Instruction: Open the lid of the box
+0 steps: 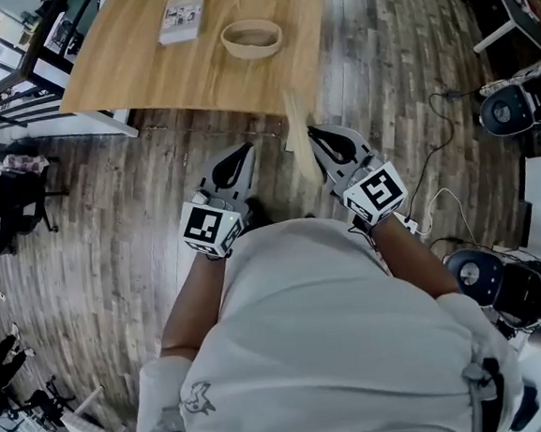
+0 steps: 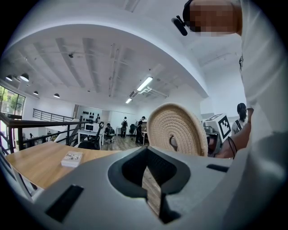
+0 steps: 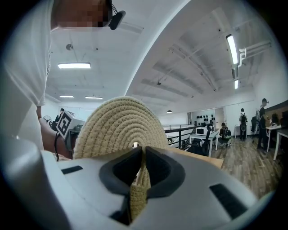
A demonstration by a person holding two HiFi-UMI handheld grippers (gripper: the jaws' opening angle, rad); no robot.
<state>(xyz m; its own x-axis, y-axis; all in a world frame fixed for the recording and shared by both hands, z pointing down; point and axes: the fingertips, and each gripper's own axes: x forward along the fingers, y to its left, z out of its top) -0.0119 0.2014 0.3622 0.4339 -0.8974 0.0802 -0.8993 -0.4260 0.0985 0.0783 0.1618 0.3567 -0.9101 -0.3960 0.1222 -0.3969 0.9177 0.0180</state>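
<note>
Your right gripper (image 3: pixel 140 157) is clamped on the rim of the woven lid (image 3: pixel 119 126). It holds the lid upright on edge, off the desk (image 1: pixel 145 71), just past the near edge by the right corner. Your left gripper (image 2: pixel 148 168) has its jaws together with nothing between them, just beside the lid. The open woven box (image 1: pixel 252 39) sits on the desk toward its right edge, with a small booklet (image 1: pixel 182 19) near it.

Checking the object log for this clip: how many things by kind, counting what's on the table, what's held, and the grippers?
Woven basket on the table: 1
Woven lid, clamped in the right gripper: 1
White printed packet on the table: 1
Grippers, counting the left gripper: 2
Total: 5
</note>
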